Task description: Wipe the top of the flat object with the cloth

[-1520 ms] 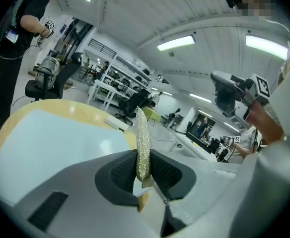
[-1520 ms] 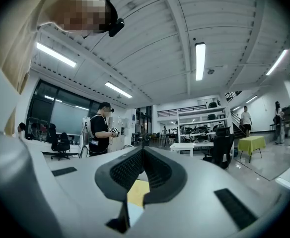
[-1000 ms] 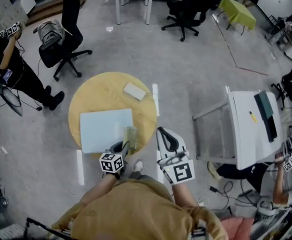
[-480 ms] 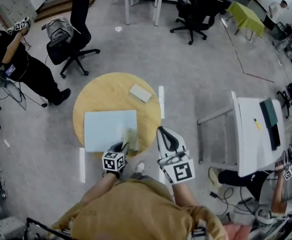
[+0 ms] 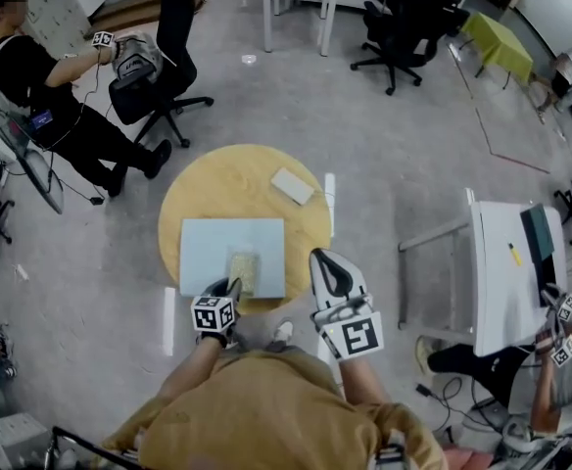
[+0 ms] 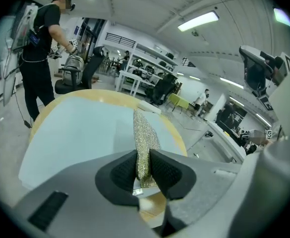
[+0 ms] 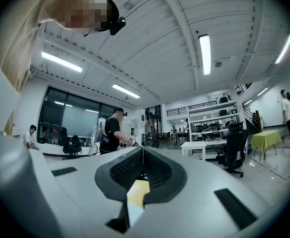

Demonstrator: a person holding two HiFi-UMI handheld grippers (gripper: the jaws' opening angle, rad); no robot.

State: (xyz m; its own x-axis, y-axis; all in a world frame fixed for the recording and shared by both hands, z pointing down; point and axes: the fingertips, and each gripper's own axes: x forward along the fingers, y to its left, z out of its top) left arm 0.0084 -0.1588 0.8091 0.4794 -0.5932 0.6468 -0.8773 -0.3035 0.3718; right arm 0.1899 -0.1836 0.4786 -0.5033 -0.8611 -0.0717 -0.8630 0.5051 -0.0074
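Now, head view. Round wooden table (image 5: pixel 229 178), and on its near half a pale blue flat board (image 5: pixel 213 248). A yellowish cloth (image 5: pixel 244 272) lies on the board near its front edge, towards the right of centre. The left gripper (image 5: pixel 232 285) reaches in from the near side with its tips at the cloth's near end. The right gripper (image 5: pixel 325 260) is off the table's right edge, over the floor, and touches nothing. A small white block (image 5: pixel 293 186) sits on the bare wood beyond the board, apart from it. A person in black (image 5: pixel 56 91) stands far left beside a black office chair (image 5: pixel 168 62).

Left gripper view. Both dark jaw pads are clenched on the cloth's near end. The cloth stands on edge between them and runs forward over the board's top, resting on it. The wooden rim shows around the board, with the white block past its far corner.

Right gripper view. Jaws are pressed together with nothing pinched between them, aimed out across the room and not at the table. White shelving (image 7: pixel 208 124) in the background carries dark items, too small to identify. A white table (image 7: pixel 203 146) stands in front of it.
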